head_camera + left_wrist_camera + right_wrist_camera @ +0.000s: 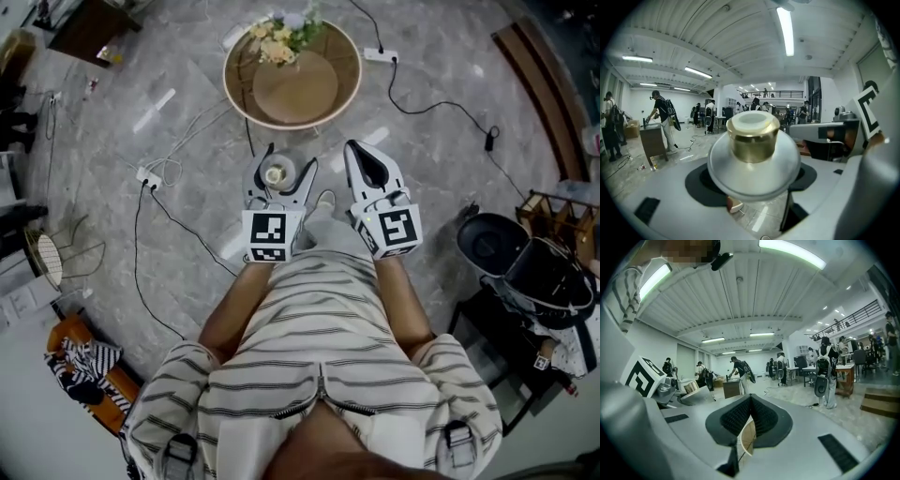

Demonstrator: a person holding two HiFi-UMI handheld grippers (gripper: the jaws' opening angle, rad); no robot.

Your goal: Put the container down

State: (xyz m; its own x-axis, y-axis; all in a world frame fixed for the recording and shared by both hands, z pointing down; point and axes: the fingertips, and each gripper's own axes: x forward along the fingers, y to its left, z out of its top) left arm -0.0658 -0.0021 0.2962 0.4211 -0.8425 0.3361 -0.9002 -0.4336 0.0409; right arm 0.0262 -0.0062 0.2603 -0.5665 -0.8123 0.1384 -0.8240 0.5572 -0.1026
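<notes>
Left gripper (281,167) held in air just short of round table (236,89), on person's side of it; jaws pinching container (721,164) by its sides. Container upright, gold cap (752,147) on top, over grey floor (441,159), not touching table. Right gripper (749,401) just beside left one, equally near table; jaws pressed together at tips, nothing between. Flowers (281,37) on table's far edge

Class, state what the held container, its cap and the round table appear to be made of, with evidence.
Container: smooth pale gloss, likely glass or plastic. Cap: shiny gold, metal or metallised plastic. Round table: matte tan, probably wood.
</notes>
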